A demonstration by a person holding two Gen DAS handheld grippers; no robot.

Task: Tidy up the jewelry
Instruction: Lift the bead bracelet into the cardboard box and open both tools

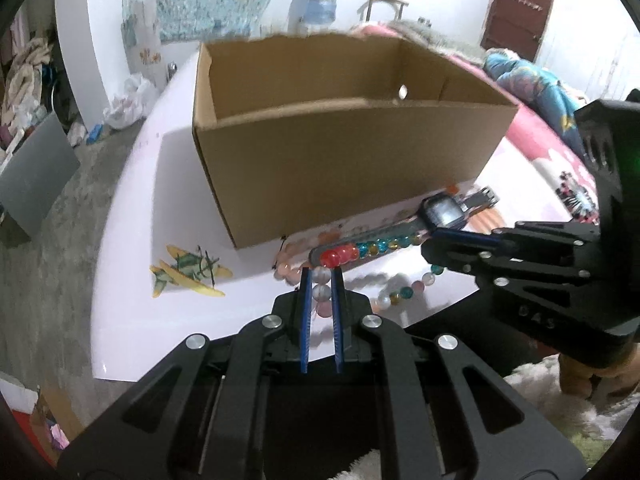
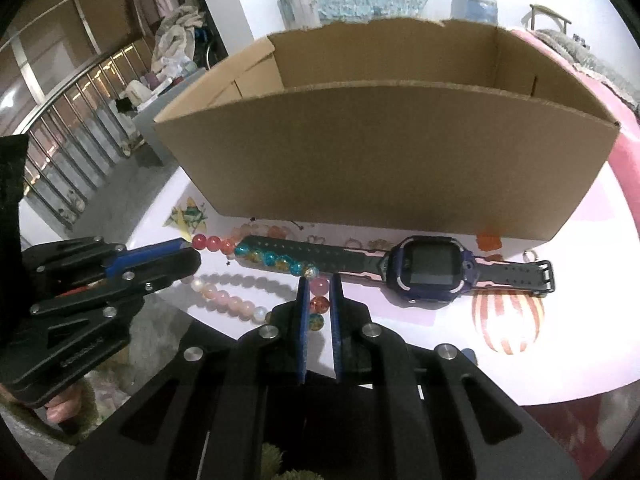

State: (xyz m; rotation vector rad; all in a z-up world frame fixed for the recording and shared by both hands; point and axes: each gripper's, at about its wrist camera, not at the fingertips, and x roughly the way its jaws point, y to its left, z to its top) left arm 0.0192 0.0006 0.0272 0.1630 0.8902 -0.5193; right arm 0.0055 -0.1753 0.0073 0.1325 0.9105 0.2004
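While both tools are down at the near edge of the white counter (image 2: pixel 560 344), each one has its blue pads around a stretch of the same bead necklace (image 2: pixel 256 258). The left tool (image 1: pixel 321 280) is clenched onto pale beads just under the red ones, and the right tool (image 2: pixel 319 284) is grasping a pink bead, with an orange one further back in the narrow gap between its pads.

From the right wrist view, the necklace loops from red beads by the left tool, across teal and yellow beads lying on top of the watch strap, then down into the right tool, with a string of pinkish-white beads curving along the counter edge. The watch (image 2: pixel 434 270) lies flat, dark screen facing up, purple case, its buckle end pointing right. It's just in front of the open cardboard box (image 2: pixel 380 168), which sits upright behind all of it. I can't see the box floor from either view.

Counter has some printed pictures too, a yellow plane (image 1: pixel 188 274) near the box's left corner and a striped balloon (image 2: pixel 506 320) below the watch.
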